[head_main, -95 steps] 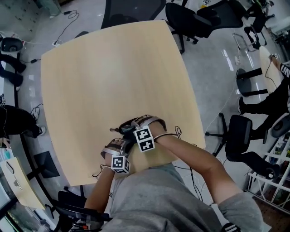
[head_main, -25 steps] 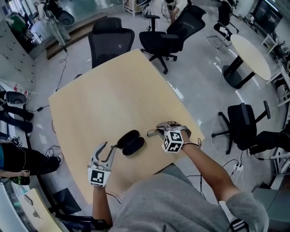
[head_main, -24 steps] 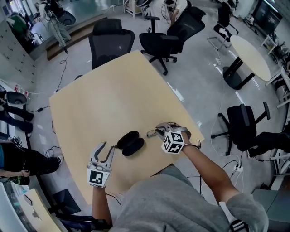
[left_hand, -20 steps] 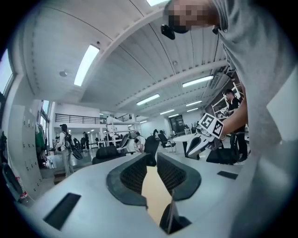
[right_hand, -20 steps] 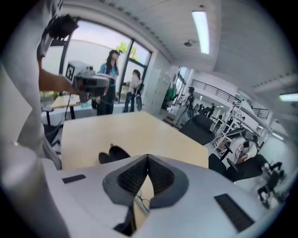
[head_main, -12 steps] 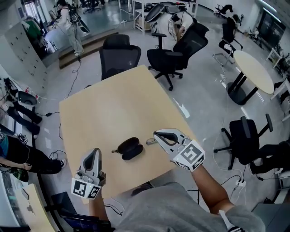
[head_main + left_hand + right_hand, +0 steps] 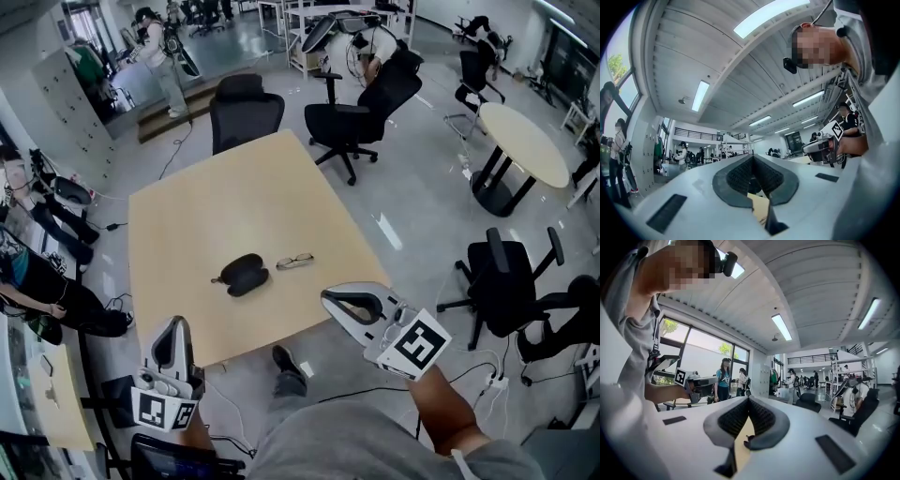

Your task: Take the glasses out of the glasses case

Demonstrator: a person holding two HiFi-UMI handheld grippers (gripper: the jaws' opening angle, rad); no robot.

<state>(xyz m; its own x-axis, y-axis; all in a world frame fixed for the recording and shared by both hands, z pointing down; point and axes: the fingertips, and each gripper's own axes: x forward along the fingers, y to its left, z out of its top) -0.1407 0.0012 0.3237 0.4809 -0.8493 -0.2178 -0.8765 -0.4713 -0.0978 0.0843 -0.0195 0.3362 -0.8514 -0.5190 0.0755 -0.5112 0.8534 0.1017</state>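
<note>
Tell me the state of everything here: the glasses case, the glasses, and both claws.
Glasses case: looks open, lying on the table.
Glasses: out of the case, on the table beside it.
Left claw: shut, empty, held clear of the table.
Right claw: shut, empty, held clear of the table.

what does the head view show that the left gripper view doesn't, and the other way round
Only the head view clearly shows the glasses lying on the table beside the glasses case, outside it. Only the left gripper view shows the ceiling lights and, close up, the left gripper with its jaws shut on nothing. Both show the right gripper, held in the air.
</note>
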